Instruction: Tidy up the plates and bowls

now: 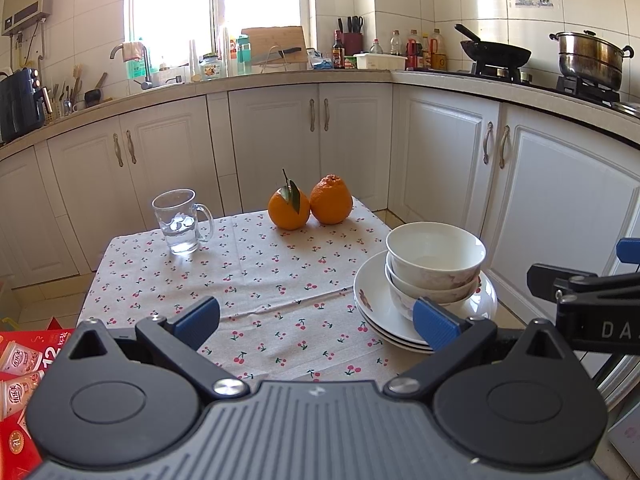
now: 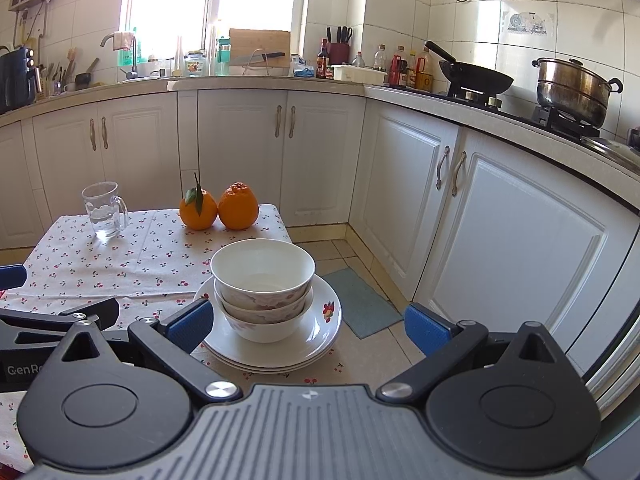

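Several white bowls (image 1: 435, 258) (image 2: 262, 270) with a pink flower pattern are nested in one stack. The stack rests on a pile of white plates (image 1: 372, 300) (image 2: 320, 330) at the table's right front corner. My left gripper (image 1: 316, 320) is open over the cherry-print cloth, its right pad just in front of the pile. My right gripper (image 2: 308, 326) is open too, with the plates and bowls lying beyond and between its blue pads, untouched. Each gripper shows at the edge of the other's view.
A glass mug (image 1: 180, 222) with some water stands at the table's far left. Two oranges (image 1: 308, 204) sit at the far edge. White cabinets (image 2: 512, 236) run close along the right; a blue mat (image 2: 362, 302) lies on the floor. A red box (image 1: 24, 364) is at the left.
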The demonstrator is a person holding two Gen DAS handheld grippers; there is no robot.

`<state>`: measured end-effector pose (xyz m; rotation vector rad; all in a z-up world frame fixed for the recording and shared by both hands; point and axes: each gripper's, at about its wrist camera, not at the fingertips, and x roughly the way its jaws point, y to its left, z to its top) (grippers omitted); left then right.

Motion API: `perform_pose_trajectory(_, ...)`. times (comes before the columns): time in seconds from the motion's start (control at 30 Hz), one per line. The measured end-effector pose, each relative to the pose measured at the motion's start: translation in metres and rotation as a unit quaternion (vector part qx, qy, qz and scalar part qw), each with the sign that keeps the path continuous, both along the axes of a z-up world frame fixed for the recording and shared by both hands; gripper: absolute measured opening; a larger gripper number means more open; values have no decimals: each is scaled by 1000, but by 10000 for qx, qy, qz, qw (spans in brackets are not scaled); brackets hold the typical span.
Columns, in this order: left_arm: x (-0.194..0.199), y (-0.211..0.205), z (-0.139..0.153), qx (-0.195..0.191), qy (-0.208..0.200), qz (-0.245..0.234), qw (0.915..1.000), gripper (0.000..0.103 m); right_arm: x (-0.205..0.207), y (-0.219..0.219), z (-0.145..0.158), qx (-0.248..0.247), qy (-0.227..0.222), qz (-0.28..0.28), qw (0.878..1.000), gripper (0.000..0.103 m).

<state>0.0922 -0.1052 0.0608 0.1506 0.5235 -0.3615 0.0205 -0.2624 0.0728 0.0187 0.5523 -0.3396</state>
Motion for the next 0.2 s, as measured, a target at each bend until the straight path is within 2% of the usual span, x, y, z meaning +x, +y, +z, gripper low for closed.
perform_pose_trajectory(0.2, 0, 0, 1, -3, 9, 12, 10000, 102, 0, 0, 1, -14, -2, -2, 10000, 103)
